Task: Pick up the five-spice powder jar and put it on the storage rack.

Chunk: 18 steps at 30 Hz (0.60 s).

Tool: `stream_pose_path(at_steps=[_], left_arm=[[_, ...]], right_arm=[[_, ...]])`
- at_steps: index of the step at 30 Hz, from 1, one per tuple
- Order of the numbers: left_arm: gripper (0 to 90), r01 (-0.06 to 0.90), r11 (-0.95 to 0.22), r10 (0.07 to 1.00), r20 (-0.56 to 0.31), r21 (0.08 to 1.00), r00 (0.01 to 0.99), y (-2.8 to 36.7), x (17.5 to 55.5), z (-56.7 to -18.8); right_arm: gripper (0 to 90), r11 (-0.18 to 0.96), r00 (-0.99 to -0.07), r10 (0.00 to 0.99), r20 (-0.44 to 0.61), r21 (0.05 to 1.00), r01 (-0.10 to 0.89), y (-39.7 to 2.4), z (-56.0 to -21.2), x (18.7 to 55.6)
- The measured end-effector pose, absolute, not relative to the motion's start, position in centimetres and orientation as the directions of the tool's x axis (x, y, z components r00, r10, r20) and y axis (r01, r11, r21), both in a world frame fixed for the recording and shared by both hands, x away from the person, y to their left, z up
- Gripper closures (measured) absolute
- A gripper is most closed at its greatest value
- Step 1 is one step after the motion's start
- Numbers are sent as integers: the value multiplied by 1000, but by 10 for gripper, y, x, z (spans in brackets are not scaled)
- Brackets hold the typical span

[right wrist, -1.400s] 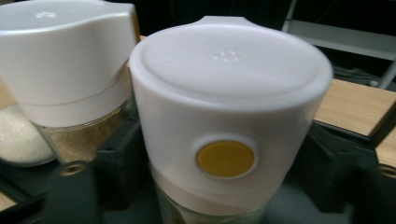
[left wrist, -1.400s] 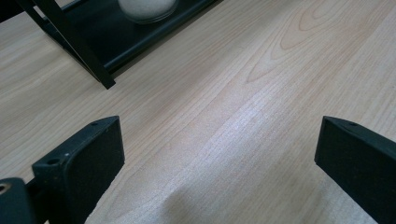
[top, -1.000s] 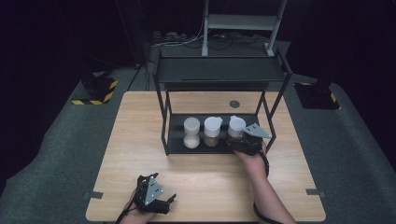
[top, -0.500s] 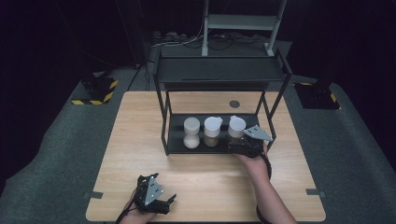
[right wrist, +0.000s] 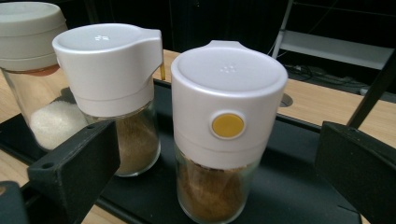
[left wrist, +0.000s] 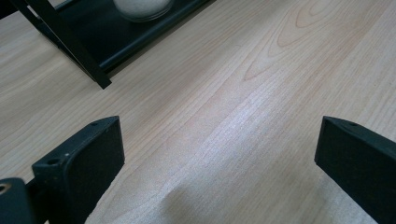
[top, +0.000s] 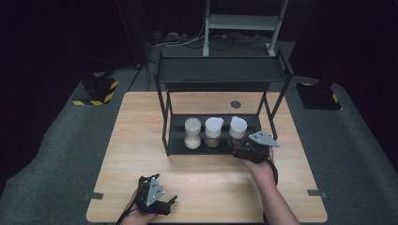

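Three white-capped glass jars stand in a row on the lower shelf of a black rack (top: 178, 146). The left jar (top: 192, 133) holds white grains, the middle jar (top: 213, 132) and the right jar (top: 237, 130) brown powder. My right gripper (top: 240, 149) sits just in front of the right jar (right wrist: 224, 140). Its jaws have just been opening, and they stand wide on either side of that jar without touching it. The right gripper (right wrist: 217, 144) is open. My left gripper (top: 168, 205) rests near the table's front edge, open (left wrist: 223, 135) over bare wood.
The rack's black top shelf (top: 220, 70) overhangs the jars, and its legs (top: 165, 126) stand on the wooden table (top: 141, 122). A round hole (top: 235, 104) lies in the tabletop behind the rack. A rack leg (left wrist: 70, 51) shows ahead of the left gripper.
My right gripper has drawn back a little from the right jar toward the person and slightly up. The jar stays on the shelf. The left gripper has not moved.
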<state>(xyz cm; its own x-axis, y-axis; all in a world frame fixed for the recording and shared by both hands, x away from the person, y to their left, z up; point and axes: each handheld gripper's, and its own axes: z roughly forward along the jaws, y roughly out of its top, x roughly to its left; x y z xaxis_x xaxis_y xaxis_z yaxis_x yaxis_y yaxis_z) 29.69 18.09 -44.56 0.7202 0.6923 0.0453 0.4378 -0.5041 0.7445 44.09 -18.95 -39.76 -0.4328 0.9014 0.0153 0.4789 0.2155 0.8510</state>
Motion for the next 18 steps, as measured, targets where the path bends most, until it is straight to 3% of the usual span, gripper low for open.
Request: stream_pose_path(at_steps=[18], left_arm=[[16,431,-521,684,59,736,727,180,297,-446]], right_arm=[[0,238,-453,892,-3,854,462,-200,-383,409]])
